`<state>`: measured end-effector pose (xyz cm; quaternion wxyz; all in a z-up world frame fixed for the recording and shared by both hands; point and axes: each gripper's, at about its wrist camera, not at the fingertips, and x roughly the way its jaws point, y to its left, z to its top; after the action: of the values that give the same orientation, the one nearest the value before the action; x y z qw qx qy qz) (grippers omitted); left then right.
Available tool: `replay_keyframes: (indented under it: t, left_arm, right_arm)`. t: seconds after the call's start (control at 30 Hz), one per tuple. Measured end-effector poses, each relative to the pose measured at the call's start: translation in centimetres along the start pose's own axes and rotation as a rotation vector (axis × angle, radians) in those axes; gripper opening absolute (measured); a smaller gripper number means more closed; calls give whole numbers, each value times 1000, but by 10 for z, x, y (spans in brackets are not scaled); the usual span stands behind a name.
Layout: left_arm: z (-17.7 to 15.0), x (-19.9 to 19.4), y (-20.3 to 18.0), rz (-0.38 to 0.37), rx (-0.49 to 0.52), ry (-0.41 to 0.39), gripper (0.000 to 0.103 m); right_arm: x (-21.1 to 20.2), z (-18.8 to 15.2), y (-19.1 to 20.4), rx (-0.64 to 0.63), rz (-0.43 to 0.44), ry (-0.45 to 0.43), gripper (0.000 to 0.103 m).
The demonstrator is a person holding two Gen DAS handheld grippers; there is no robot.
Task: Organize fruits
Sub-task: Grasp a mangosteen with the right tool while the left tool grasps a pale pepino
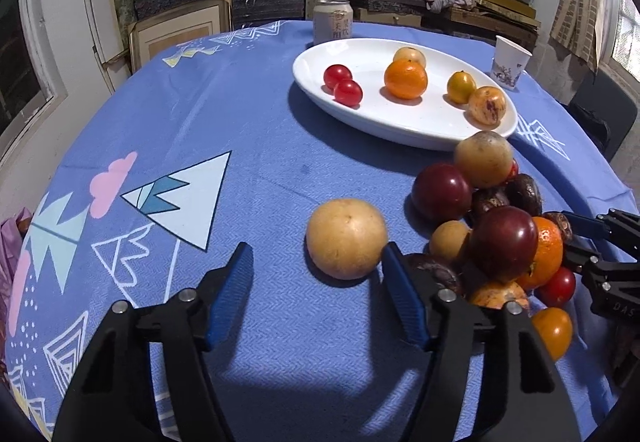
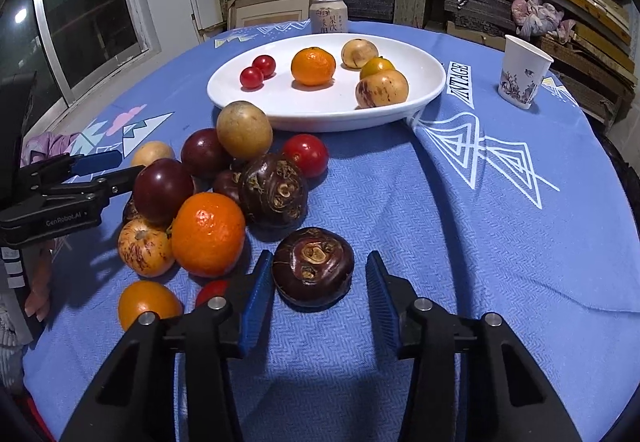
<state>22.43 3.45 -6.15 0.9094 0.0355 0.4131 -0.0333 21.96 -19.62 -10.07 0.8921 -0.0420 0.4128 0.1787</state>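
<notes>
Left gripper [image 1: 316,262] hangs low over the blue-clothed bench [image 1: 260,170], jaws half-wide around a tan fruit [image 1: 346,238], its right pad just at the skin, the left pad clear. Right gripper [image 2: 320,282] brackets a dark brown bulb [image 2: 313,266], jaws narrow, left pad touching, right pad apart. The fruit pile [image 2: 208,202] sits between them, below the white plate [image 2: 420,98] holding tomatoes, oranges and speckled fruit.

Loose fruit pile [image 2: 208,194] on blue cloth, six fruits on white oval plate [image 2: 280,110] just beyond
</notes>
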Motion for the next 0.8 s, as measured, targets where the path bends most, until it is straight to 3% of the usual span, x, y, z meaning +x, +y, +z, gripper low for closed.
replay_keyframes:
  t: [0.13, 0.57, 0.63, 0.67, 0.8]
  left_arm:
    - [2, 0, 0, -19, 1, -5, 59]
    - [15, 26, 1, -72, -37, 58, 58]
    - [14, 26, 0, -64, -25, 54, 55]
    - [14, 25, 0, -79, -24, 54, 46]
    - [14, 23, 6, -88, -54, 52, 45]
  right_arm:
    - [-3, -2, -4, -7, 8, 8, 41]
    - [6, 6, 3, -44, -30, 6, 41]
    - [4, 5, 2, -37, -22, 5, 41]
    - [3, 4, 2, -37, -21, 3, 41]
    - [0, 3, -3, -8, -8, -3, 40]
